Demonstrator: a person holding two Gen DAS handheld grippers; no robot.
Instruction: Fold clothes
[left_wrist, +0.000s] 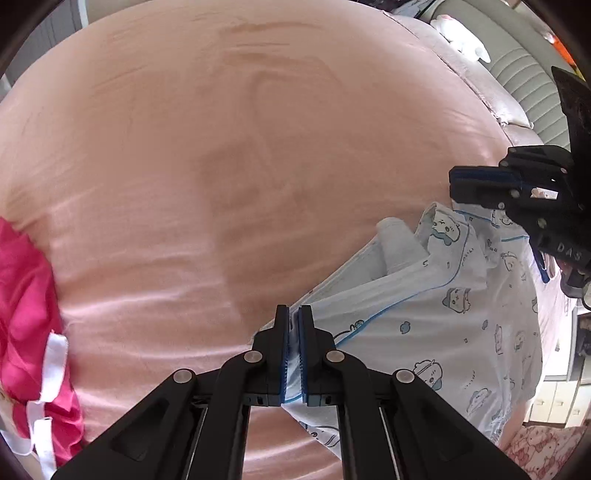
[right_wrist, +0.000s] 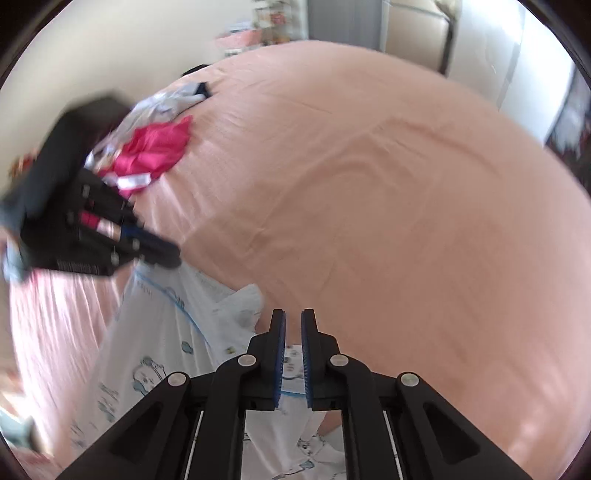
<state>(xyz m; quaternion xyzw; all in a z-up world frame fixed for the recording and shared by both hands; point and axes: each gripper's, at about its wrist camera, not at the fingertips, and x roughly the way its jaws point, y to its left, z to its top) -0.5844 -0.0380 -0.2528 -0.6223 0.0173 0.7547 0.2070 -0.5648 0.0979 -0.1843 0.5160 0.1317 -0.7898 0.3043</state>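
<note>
A white pyjama top (left_wrist: 424, 314) with cartoon prints and blue piping lies across the pink bed sheet (left_wrist: 184, 147). My left gripper (left_wrist: 293, 308) is shut on one edge of it, with cloth pinched between the blue pads. The right gripper (left_wrist: 453, 184) sits at the top's collar end, at the right of the left wrist view. In the right wrist view the right gripper (right_wrist: 293, 314) points down with its jaws nearly together and the pyjama top (right_wrist: 159, 332) caught low between the pads. The blurred left gripper (right_wrist: 173, 256) holds the other end at the left.
A magenta garment (left_wrist: 26, 295) with white trim lies at the bed's left; in the right wrist view the magenta garment (right_wrist: 155, 147) lies beside grey and white clothes (right_wrist: 166, 99). A white plush toy (left_wrist: 461, 33) rests by a grey padded headboard (left_wrist: 517, 66).
</note>
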